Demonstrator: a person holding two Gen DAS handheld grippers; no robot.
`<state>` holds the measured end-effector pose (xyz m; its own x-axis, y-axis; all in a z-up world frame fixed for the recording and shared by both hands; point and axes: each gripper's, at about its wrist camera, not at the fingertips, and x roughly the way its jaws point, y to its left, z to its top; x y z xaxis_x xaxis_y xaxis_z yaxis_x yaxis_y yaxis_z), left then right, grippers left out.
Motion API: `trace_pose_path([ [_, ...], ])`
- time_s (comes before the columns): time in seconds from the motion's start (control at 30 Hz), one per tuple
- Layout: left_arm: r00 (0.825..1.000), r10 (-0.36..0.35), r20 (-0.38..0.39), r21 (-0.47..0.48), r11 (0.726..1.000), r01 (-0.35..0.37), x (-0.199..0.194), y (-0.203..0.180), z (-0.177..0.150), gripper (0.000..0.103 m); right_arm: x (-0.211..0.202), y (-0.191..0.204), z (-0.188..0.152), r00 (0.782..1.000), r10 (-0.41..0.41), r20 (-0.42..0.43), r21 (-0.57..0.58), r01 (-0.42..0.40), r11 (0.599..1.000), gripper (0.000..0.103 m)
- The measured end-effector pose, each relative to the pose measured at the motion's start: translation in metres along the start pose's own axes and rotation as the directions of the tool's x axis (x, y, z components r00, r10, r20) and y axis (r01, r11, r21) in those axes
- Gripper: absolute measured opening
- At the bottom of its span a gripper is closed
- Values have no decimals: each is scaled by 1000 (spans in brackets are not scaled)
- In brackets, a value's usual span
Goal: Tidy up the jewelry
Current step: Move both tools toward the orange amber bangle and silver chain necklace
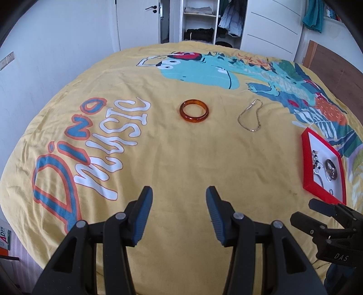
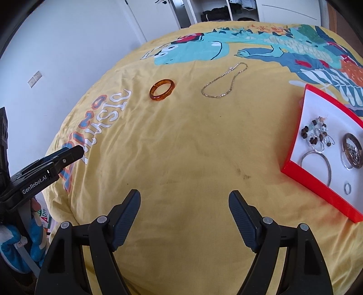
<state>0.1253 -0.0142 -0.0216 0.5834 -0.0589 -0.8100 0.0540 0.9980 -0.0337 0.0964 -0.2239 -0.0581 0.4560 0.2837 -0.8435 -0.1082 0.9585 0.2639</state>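
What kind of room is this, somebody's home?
Most likely a bedroom at home. A bed with a yellow dinosaur-print cover fills the view, an open wardrobe with folded clothes and a hanging jacket stands behind it, and a white door is beside that.

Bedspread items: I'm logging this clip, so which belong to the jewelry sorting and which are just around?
Job: amber bangle, gold chain, red tray with beaded pieces and silver rings.
Just around: wardrobe clothes, teal garment.

On the yellow printed bedspread [image 2: 181,147], the amber resin bangle [image 2: 162,89] lies left of the thin gold chain [image 2: 223,81], the red-rimmed jewelry tray [image 2: 295,169] right.
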Motion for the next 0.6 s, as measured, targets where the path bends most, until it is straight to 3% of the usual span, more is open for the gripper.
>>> trace_pose_path([
  [0.27,998,3,-59,-13,1000,-4,47,5,17,47,32,-12,32,1000,-6,-24,-23,6,1000,80],
  [0.6,998,-52,-19,-89,995,51,116,28,101,47,82,-36,116,998,-64,24,-31,65,997,84],
])
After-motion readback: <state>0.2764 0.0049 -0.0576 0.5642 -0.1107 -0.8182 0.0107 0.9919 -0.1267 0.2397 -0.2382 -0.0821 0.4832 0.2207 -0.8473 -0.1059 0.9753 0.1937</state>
